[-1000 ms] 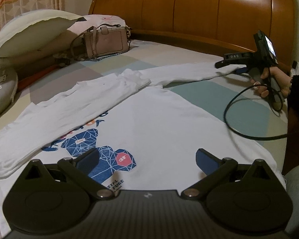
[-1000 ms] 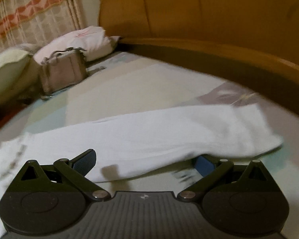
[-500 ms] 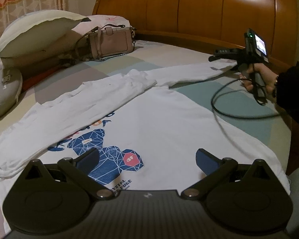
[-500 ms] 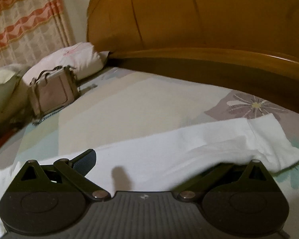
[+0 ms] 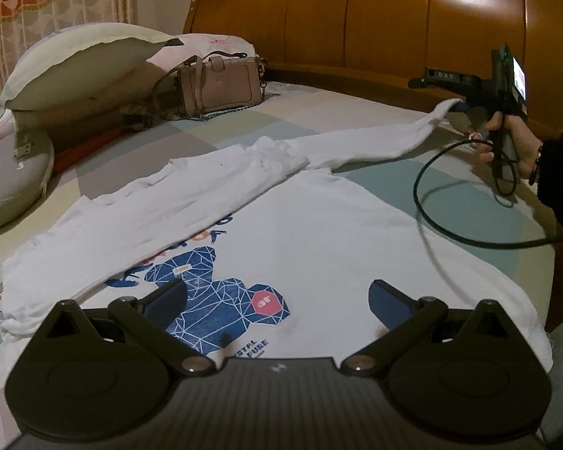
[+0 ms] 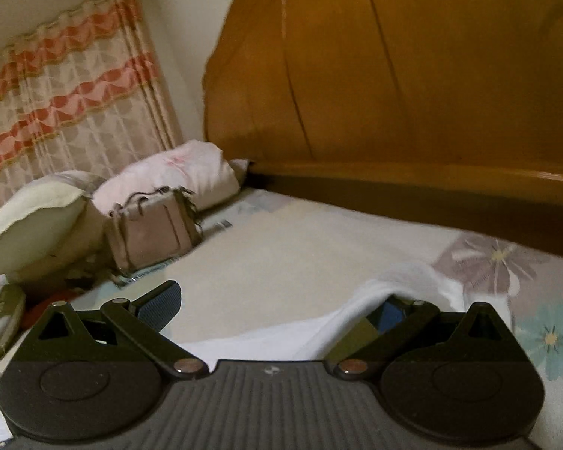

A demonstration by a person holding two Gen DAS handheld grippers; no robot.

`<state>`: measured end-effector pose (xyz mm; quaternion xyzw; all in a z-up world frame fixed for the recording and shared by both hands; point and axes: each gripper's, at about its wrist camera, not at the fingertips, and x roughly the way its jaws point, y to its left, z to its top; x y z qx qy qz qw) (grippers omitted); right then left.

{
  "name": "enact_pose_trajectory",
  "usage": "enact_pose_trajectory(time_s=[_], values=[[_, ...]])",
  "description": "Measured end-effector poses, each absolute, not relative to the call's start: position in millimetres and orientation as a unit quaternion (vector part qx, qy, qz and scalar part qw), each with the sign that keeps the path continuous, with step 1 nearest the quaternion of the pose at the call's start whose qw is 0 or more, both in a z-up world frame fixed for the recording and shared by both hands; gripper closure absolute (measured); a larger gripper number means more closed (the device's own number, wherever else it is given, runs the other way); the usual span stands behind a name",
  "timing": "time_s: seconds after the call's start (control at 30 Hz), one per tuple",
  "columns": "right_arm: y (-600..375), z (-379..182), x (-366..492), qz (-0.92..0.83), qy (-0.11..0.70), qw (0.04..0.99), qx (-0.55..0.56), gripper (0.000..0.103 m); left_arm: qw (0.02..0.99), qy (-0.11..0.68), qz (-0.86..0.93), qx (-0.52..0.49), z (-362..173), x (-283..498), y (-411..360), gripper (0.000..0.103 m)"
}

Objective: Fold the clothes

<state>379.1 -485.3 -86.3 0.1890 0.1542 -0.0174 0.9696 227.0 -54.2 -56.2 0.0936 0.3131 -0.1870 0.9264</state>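
Note:
A white long-sleeved shirt (image 5: 319, 232) with a blue geometric print lies face up on the bed. One sleeve (image 5: 150, 206) is folded across its chest. The other sleeve (image 5: 364, 142) stretches toward the headboard, and its cuff rises off the sheet to my right gripper (image 5: 459, 106), held by a hand (image 5: 518, 138). In the right wrist view the sleeve (image 6: 405, 281) drapes over the right finger; the right gripper (image 6: 276, 307) has its jaws wide apart. My left gripper (image 5: 277, 296) hovers open over the shirt's lower front, holding nothing.
A beige handbag (image 5: 221, 86) and pillows (image 5: 79, 60) sit at the bed's far left, with a grey cushion (image 5: 11, 172) nearer. The wooden headboard (image 5: 394, 18) stands close behind the right gripper. A black cable (image 5: 450, 225) loops over the shirt's right side.
The right gripper has risen and tipped up, lifting the sleeve's cuff off the bed on its right finger. The left gripper stays open and has crept slightly forward.

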Motion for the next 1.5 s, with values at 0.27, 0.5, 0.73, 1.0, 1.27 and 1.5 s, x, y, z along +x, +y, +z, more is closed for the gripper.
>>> enact_pose_trajectory(time_s=[0.27,0.5,0.73,1.0,1.27,1.5], values=[[-480,-105,384,-0.043,0.199,0.956,0.209,0.000,0.929,0.312,-0.178,0.095,-54,224,-45,0.001],[-500,-126,399,-0.060,0.210,0.942,0.254,0.000,0.928,0.316,-0.173,0.095,-57,232,-47,0.001],[-507,-107,416,-0.053,0.191,0.948,0.251,0.000,0.926,0.316,-0.181,0.099,-58,230,-51,0.001],[-486,-74,408,-0.012,0.173,0.958,0.230,0.000,0.929,0.308,-0.179,0.098,-50,221,-41,0.001],[-449,-43,395,0.018,0.173,0.965,0.196,0.000,0.924,0.306,-0.204,0.107,-39,202,-24,0.001],[-413,-26,392,0.037,0.177,0.967,0.177,0.000,0.914,0.306,-0.237,0.124,-28,185,-8,0.001]])
